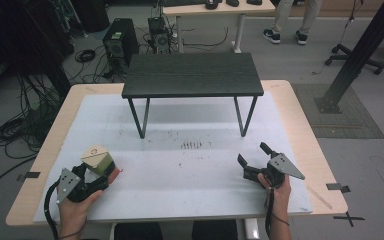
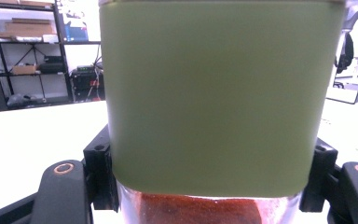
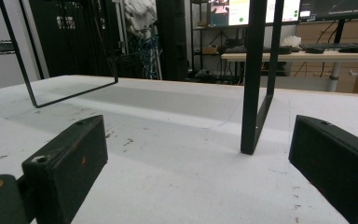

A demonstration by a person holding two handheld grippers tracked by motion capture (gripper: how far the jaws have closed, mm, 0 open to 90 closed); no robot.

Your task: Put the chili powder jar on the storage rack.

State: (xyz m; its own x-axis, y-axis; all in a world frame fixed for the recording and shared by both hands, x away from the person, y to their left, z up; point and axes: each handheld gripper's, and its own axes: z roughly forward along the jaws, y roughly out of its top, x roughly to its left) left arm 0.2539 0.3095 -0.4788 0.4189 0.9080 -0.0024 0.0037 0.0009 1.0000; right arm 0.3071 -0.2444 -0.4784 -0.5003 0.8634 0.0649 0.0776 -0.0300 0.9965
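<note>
My left gripper (image 1: 99, 171) is shut on a jar (image 1: 98, 159) near the table's front left corner. The jar has a tan top and a pale green upper part. In the left gripper view the jar (image 2: 214, 93) sits close between the black fingers (image 2: 99, 170), and red-orange contents show through clear glass at its base. My right gripper (image 1: 251, 153) rests at the front right, open, with nothing between its jaws. In the right gripper view, white tabletop lies between the right gripper's (image 3: 196, 154) jaws.
A small black shelf on thin metal legs (image 1: 192, 75) stands at the back middle of the white table mat (image 1: 180, 170). One of the shelf's legs (image 3: 256, 93) rises just ahead of the right jaws. Cables, computer cases and a person's legs lie beyond the table.
</note>
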